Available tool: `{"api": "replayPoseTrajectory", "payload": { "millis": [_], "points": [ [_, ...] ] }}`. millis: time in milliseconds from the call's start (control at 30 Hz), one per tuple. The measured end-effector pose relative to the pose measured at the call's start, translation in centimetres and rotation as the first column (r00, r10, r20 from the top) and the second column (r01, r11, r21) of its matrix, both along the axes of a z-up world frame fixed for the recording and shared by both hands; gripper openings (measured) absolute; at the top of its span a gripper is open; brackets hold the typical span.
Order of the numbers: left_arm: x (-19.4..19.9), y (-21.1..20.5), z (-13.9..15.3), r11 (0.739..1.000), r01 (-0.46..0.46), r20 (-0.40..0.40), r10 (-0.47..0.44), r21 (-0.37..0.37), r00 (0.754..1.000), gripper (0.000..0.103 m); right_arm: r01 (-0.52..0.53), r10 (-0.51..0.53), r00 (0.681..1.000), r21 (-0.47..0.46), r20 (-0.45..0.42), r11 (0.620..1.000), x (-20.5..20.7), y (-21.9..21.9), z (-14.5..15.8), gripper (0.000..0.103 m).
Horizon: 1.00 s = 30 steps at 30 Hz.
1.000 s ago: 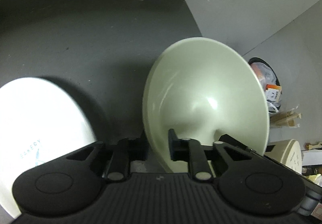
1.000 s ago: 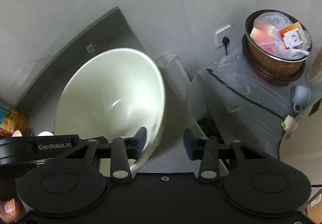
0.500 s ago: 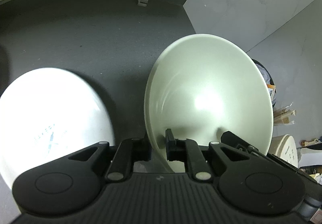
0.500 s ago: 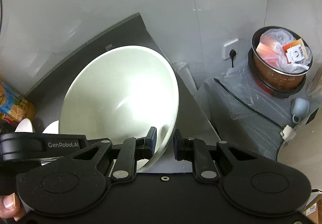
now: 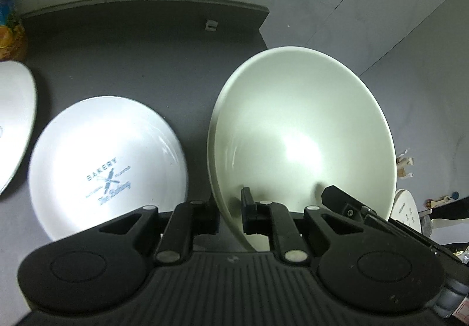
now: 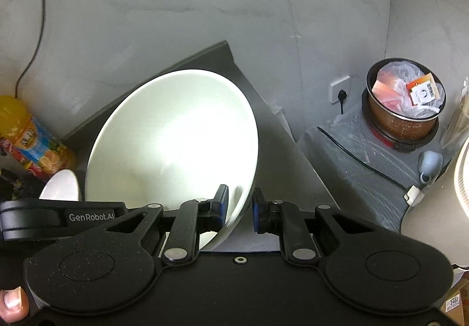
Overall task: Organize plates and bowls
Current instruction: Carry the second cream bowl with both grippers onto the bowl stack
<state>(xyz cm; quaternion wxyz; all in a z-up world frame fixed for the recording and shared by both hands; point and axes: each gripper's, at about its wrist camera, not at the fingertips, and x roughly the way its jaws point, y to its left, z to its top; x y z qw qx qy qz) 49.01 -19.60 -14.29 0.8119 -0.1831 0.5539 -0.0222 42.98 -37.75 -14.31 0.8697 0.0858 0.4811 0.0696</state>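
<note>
Both grippers grasp one pale green bowl (image 5: 302,132) by its rim and hold it tilted above the dark table (image 5: 132,62). The left gripper (image 5: 230,213) is clenched on the rim's left side, one finger inside the bowl, one outside. The right gripper (image 6: 239,207) straddles the right side; whether its pads press the rim, I cannot tell. A white plate (image 5: 108,165) printed "BAKERY" lies flat on the table left of the bowl, and another plate (image 5: 14,124) shows at the left edge.

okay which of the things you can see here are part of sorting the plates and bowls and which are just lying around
Part of the job:
- large pale green bowl, gripped at its rim by the left gripper and the right gripper
- white BAKERY plate
- white dish at the left edge

Just lying about:
- juice bottle
- cooker pot stuffed with bags
- blue cup
</note>
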Motion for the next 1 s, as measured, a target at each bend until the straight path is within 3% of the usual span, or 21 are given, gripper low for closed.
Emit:
{"api": "replayPoseTrajectory", "payload": {
  "millis": [433,1000],
  "points": [
    [-4.1,1.5,3.9,1.000,-0.011,0.052,0.011,0.011,0.999,0.012,-0.039,0.040,0.998,-0.009,0.048,0.999,-3.8,1.5,3.1,0.017],
    [-10.9,4.7,6.2,0.999,-0.053,0.074,0.052,0.007,0.996,0.012,-0.117,0.116,0.991,0.007,0.070,0.993,-9.2,3.8,4.8,0.018]
  ]
}}
